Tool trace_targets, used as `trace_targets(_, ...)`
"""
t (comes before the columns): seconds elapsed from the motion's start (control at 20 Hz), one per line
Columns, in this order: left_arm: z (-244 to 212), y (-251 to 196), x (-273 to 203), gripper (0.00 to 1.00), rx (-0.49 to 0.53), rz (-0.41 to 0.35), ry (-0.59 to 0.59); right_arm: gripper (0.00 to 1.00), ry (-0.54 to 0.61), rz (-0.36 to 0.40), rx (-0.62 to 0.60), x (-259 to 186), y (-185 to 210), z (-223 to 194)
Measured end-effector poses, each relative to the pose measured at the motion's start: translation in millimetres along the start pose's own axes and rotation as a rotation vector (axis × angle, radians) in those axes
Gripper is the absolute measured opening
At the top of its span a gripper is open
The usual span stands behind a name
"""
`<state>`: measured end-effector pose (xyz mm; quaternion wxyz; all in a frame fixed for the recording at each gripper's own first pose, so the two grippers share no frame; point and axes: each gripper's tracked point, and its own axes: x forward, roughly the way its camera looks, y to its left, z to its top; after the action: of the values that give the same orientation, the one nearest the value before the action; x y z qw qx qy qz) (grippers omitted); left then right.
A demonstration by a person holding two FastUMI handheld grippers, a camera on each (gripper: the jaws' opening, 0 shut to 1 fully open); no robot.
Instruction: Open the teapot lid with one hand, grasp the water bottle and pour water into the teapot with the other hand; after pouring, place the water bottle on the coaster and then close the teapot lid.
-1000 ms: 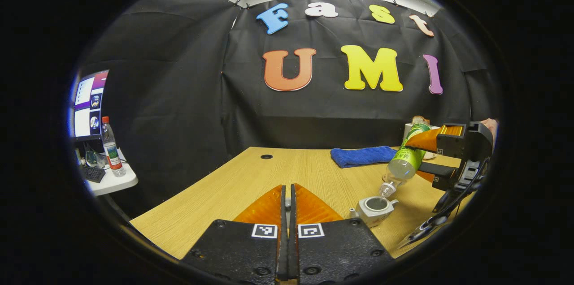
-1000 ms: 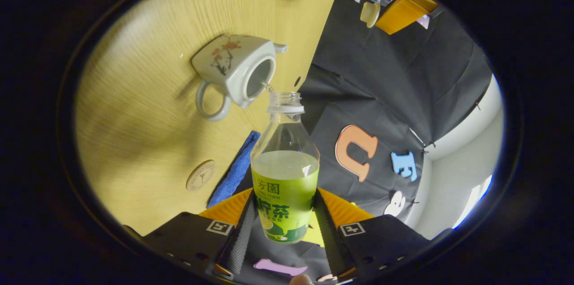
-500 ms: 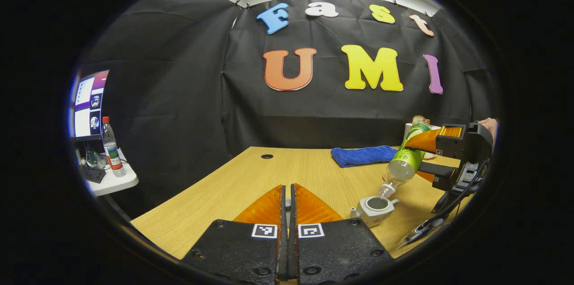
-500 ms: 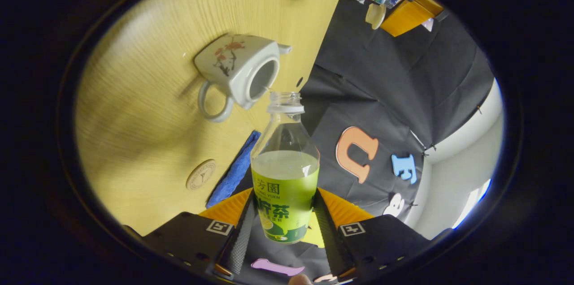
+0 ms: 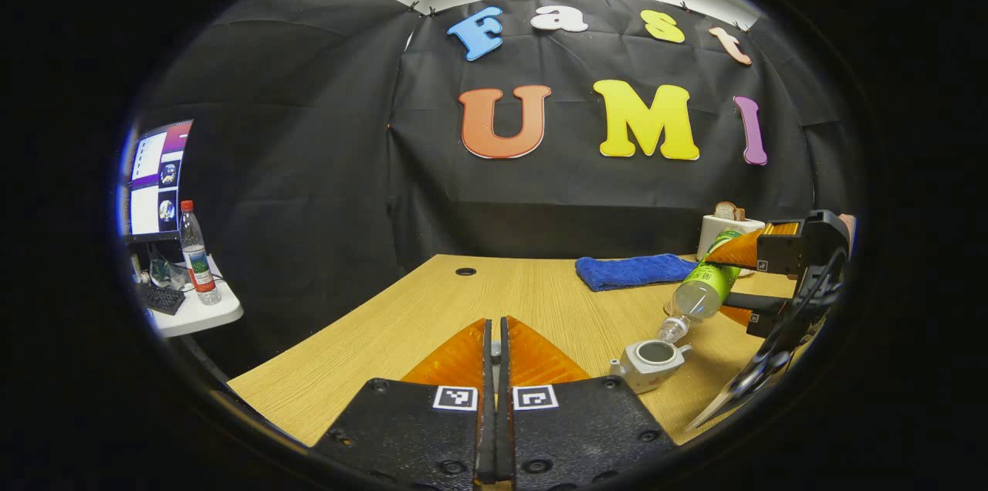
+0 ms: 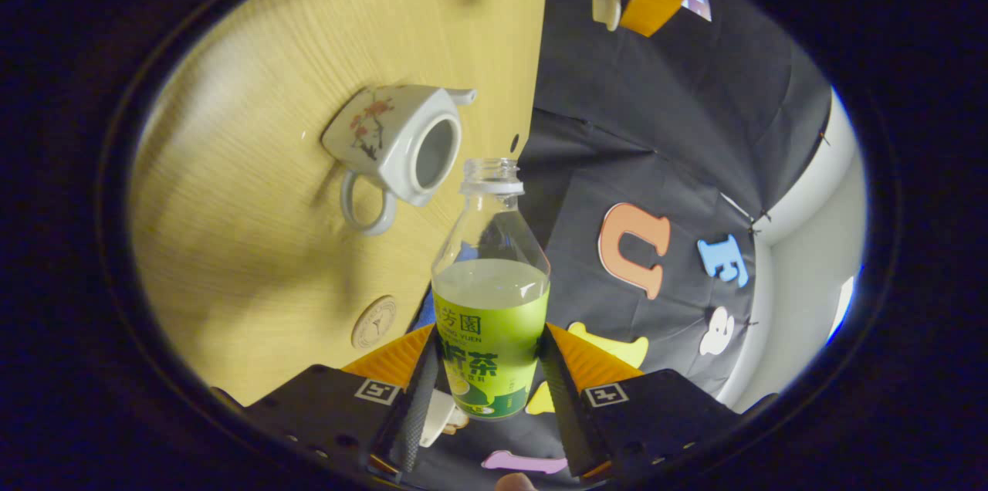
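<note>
I have tipped my water bottle [image 6: 491,298] back up a bit. Its mouth has moved away from the teapot [image 6: 397,143] opening, and the thin stream of water going in has stopped.

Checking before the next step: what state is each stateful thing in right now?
teapot: lid off, upright on table.
water bottle: uncapped, tilted, partly full.
lid: off the pot, at the left gripper.
right gripper: shut on the bottle.
left gripper: fingers together.
coaster: bare.
</note>
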<state>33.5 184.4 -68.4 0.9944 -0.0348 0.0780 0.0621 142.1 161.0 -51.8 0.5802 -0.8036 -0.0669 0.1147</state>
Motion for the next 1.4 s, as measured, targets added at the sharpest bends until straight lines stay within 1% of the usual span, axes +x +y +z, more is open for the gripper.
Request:
trace_targets(0.05,-1.0,0.7,-0.1,0.02,0.001,0.002,0.002,0.71,-0.007,-0.003,0.041,-0.7,-1.5,1.3)
trace_targets(0.1,-1.1,0.4,-0.5,0.02,0.002,0.004,0.003,0.73,-0.012,0.008,0.097,-0.3,1.4,0.2)
trace_targets(0.15,-0.8,-0.6,-0.4,0.02,0.002,0.003,0.002,0.71,-0.016,0.030,0.178,-0.7,4.9,-1.0)
trace_targets(0.2,-0.6,-0.7,-0.4,0.02,-0.001,0.002,0.001,0.74,-0.017,0.059,0.275,-0.2,10.2,-3.3)
trace_targets(0.3,-0.9,-4.4,0.9,0.02,-0.002,-0.004,0.002,0.75,-0.017,0.089,0.485,1.0,5.9,-5.7)
trace_targets(0.4,-0.9,-8.9,1.0,0.03,-0.003,-0.012,0.001,0.71,-0.021,0.090,0.694,0.4,-5.9,-11.4)
trace_targets(0.45,0.6,-12.7,-0.4,0.03,-0.009,-0.022,0.001,0.71,-0.027,0.087,0.797,2.8,-11.4,-16.9)
trace_targets(0.5,1.9,-17.8,-0.2,0.02,-0.015,-0.031,-0.003,0.74,-0.031,0.085,0.901,5.1,-16.6,-22.1)
trace_targets(0.55,2.7,-22.0,-1.2,0.02,-0.018,-0.039,-0.005,0.71,-0.036,0.083,1.009,6.9,-22.1,-27.7)
trace_targets(0.6,3.5,-27.1,-0.9,0.03,-0.016,-0.048,-0.006,0.74,-0.033,0.081,1.114,9.4,-25.5,-35.2)
trace_targets(0.65,3.2,-31.7,-0.9,0.03,-0.011,-0.056,-0.008,0.74,-0.035,0.081,1.224,10.8,-28.1,-43.7)
trace_targets(0.8,2.5,-40.0,-1.2,0.03,0.006,-0.071,-0.007,0.74,-0.039,0.107,1.566,24.8,-30.8,-67.6)
trace_targets(0.85,3.8,-41.7,-1.0,0.03,0.006,-0.075,-0.009,0.71,-0.038,0.126,1.656,31.8,-27.3,-73.7)
trace_targets(0.9,5.7,-43.6,-1.8,0.03,0.001,-0.080,-0.013,0.73,-0.021,0.141,1.723,40.4,-21.1,-79.9)
trace_targets(0.95,6.3,-44.4,-1.9,0.03,-0.001,-0.083,-0.021,0.71,-0.001,0.147,1.769,49.0,-12.7,-85.4)
trace_targets(1.05,5.8,-43.6,-2.3,0.03,0.008,-0.082,-0.021,0.71,0.038,0.161,1.849,69.5,5.1,-90.4)
trace_targets(1.1,6.2,-42.1,-2.5,0.03,0.010,-0.078,-0.021,0.72,0.039,0.164,1.884,74.8,15.8,-91.4)
trace_targets(1.15,7.1,-42.5,-2.5,0.03,0.009,-0.078,-0.022,0.73,0.054,0.161,1.900,82.6,26.5,-95.3)
trace_targets(1.2,7.7,-41.8,-3.1,0.03,0.007,-0.077,-0.026,0.71,0.070,0.158,1.910,90.9,33.9,-97.9)
trace_targets(1.4,2.4,-41.8,-0.1,0.03,0.014,-0.075,-0.015,0.72,0.101,0.171,1.899,117.4,56.5,-98.1)
